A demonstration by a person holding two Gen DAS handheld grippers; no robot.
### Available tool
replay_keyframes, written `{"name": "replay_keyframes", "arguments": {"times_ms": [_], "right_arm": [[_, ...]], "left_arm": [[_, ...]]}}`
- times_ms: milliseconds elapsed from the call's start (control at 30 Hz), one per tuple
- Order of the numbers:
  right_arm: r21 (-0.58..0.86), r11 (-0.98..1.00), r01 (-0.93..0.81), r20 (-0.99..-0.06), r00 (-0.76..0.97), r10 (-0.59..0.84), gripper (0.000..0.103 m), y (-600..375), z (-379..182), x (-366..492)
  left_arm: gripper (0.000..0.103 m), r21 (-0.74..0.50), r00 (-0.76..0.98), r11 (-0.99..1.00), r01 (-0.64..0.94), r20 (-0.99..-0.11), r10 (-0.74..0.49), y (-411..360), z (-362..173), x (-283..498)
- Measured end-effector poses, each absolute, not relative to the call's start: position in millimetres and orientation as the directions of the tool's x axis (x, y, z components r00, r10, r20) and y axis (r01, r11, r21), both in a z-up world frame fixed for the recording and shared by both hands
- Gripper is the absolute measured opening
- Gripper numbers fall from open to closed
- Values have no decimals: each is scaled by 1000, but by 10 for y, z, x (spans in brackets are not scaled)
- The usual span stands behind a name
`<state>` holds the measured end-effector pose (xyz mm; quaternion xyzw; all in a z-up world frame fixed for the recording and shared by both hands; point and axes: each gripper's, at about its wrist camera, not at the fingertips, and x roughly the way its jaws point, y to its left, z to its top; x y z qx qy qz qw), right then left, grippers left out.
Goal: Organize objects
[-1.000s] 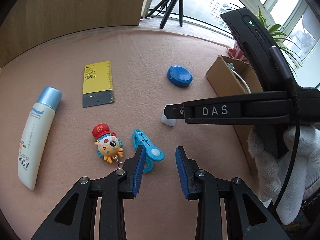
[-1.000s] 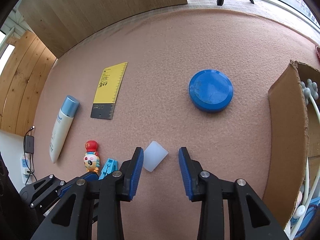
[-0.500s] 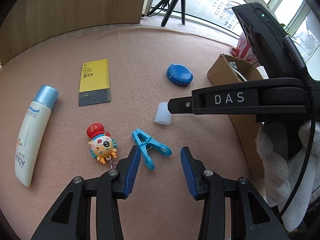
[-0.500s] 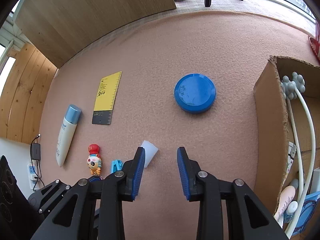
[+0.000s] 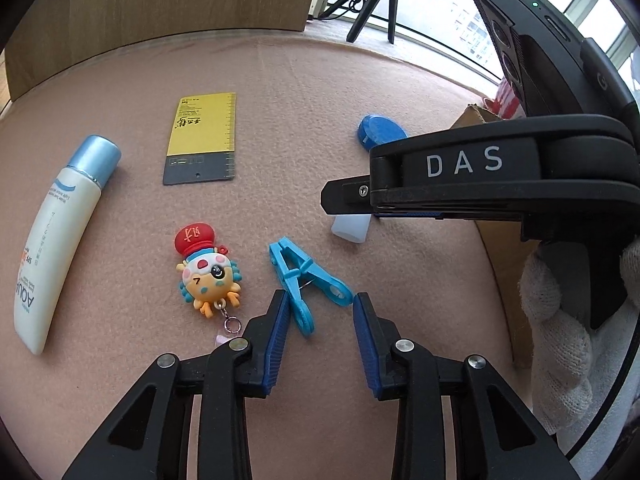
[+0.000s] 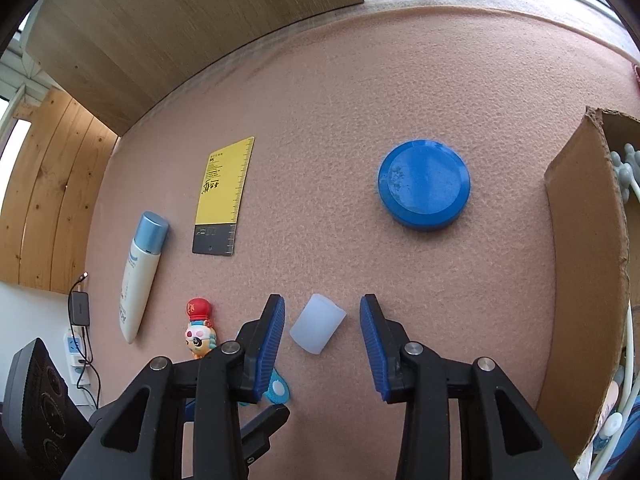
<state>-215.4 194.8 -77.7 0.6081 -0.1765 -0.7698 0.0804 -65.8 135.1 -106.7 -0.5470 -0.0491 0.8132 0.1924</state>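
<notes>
Open pink mat (image 6: 320,140) beyond blue lid (image 6: 424,184); cardboard box wall (image 6: 588,248) blocking the right

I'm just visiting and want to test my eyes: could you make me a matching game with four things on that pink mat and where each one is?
Things:
1. blue clothespin
2. white cap
3. blue round lid
4. sunscreen tube

Places:
A. beside the yellow ruler card
B. between the left gripper fingers, not pinched
C. between the right gripper fingers, not pinched
D. near the cardboard box

Pairs: 1-B, 2-C, 3-D, 4-A
</notes>
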Motion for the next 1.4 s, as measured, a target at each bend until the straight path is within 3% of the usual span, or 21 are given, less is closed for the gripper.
{"name": "replay_keyframes", "arguments": {"times_ms": [100, 167, 300, 333, 367, 400, 667, 800, 967, 1133, 1300, 1400], "right_arm": [[362, -930, -72, -909, -249, -334, 32, 1870, -776, -2159], [324, -945, -48, -920, -247, -303, 20, 1778, -784, -2178], [298, -954, -19, -924, -256, -284, 14, 1744, -790, -2173], [306, -952, -20, -922, -257, -291, 11, 1765, -794, -2169], [318, -948, -25, -919, -256, -301, 10, 1784, -794, -2163], [328, -944, -29, -915, -260, -309, 9, 1801, -783, -2152], [357, -933, -37, -895, -301, -330, 5, 1988, -654, -1987], [373, -926, -54, -885, -321, -338, 5, 2093, -593, -1914], [382, -922, -54, -877, -335, -344, 5, 2198, -498, -1827], [375, -926, -42, -870, -361, -337, 5, 2312, -357, -1655], [386, -922, -40, -851, -401, -339, 5, 2491, -163, -1448], [386, -922, -44, -841, -426, -332, 5, 2622, -56, -1313]], "left_arm": [[35, -303, -329, -922, -243, -868, 372, 1281, -1068, -642], [35, -312, -330, -922, -229, -866, 375, 1243, -1068, -638], [35, -332, -331, -920, -208, -861, 385, 1188, -1061, -609], [27, -337, -331, -919, -204, -860, 389, 1175, -1056, -596], [5, -337, -324, -921, -196, -864, 385, 1165, -1061, -588], [2, -347, -322, -918, -190, -862, 392, 1147, -1065, -590], [2, -371, -348, -912, -177, -843, 411, 1098, -1021, -593], [17, -338, -377, -925, -173, -845, 379, 1170, -972, -651], [19, -326, -365, -928, -180, -854, 371, 1260, -983, -686], [19, -286, -370, -941, -181, -867, 334, 1332, -1045, -762], [4, -289, -371, -944, -157, -869, 328, 1328, -1119, -814], [4, -307, -375, -940, -148, -862, 341, 1296, -1092, -814]]}}
